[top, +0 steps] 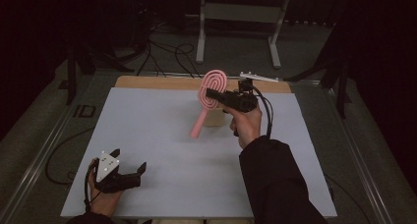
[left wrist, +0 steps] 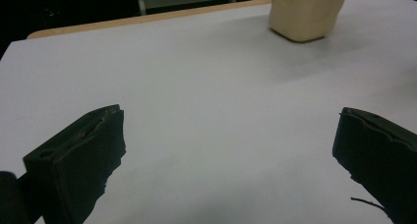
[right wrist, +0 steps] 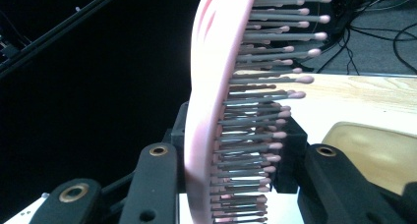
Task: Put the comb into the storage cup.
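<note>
The right gripper [top: 210, 93] squeezes the pink hairbrush [top: 210, 94] by its round head and holds it up in the air over the far middle of the white table [top: 162, 130]. The handle hangs down toward 7 o'clock. The left gripper [top: 130, 168] sits at the near left corner with its jaws wide apart, holding nothing.

The right gripper view shows the grey bristles [right wrist: 265, 94] with pink tips. The left gripper view shows a tan block [left wrist: 305, 13] at 1 o'clock on the table.
</note>
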Tool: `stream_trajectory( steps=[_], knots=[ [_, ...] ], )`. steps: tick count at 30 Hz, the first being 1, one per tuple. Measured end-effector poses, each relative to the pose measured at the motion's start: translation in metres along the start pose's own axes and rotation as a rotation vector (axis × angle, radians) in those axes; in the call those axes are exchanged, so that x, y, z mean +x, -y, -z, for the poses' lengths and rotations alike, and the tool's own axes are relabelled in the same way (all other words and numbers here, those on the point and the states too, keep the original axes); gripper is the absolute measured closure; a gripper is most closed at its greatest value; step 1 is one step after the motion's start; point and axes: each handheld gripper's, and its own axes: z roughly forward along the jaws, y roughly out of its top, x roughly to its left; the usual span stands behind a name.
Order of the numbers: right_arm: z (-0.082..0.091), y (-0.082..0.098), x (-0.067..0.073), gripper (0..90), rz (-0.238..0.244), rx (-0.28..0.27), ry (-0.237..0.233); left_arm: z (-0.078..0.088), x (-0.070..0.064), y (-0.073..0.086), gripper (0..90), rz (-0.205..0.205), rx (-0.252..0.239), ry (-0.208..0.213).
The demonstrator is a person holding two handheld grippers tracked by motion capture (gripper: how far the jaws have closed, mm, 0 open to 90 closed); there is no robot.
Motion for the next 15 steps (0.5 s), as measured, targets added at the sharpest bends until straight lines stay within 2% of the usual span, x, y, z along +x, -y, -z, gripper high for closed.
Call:
stream_trajectory(
  steps=[15],
  knots=[
    [0.0007,-0.0096,-0.0054,63.6,-0.008,-0.016,0.010,-0.0012,0.0006,0.0000,0.2,0.005,0.014,0.015]
  ],
)
